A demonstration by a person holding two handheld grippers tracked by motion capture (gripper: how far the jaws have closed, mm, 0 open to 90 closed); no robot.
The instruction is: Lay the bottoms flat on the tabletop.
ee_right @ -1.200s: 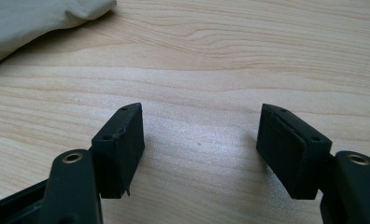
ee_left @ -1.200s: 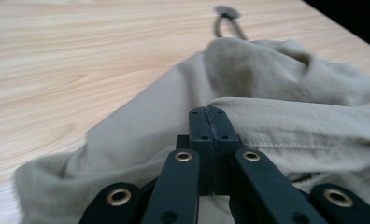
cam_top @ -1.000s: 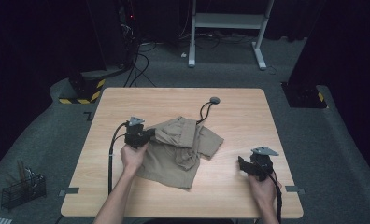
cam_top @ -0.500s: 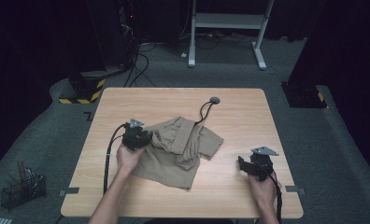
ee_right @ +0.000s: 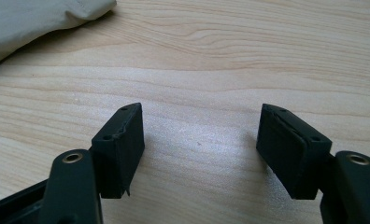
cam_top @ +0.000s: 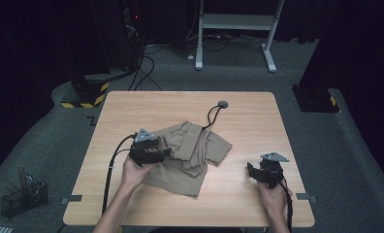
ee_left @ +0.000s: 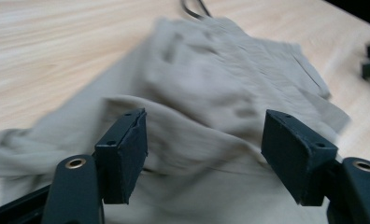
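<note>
A crumpled khaki garment lies folded on the middle of the wooden table. My left gripper hovers at the garment's left edge. Its jaws have just been opening, and in the left gripper view this gripper stands open over the cloth, with the pads clear of it. My right gripper rests near the table's front right, apart from the garment. It is open over bare wood, and a corner of the garment shows at the upper left.
A black cable runs from a small round puck on the table under the garment's far edge. On the floor are a wire basket at the left, a striped base and a white desk frame behind.
The left gripper has opened and let go of the cloth, drawing back slightly toward the person. The garment's fold has settled. The right hand has not moved.
</note>
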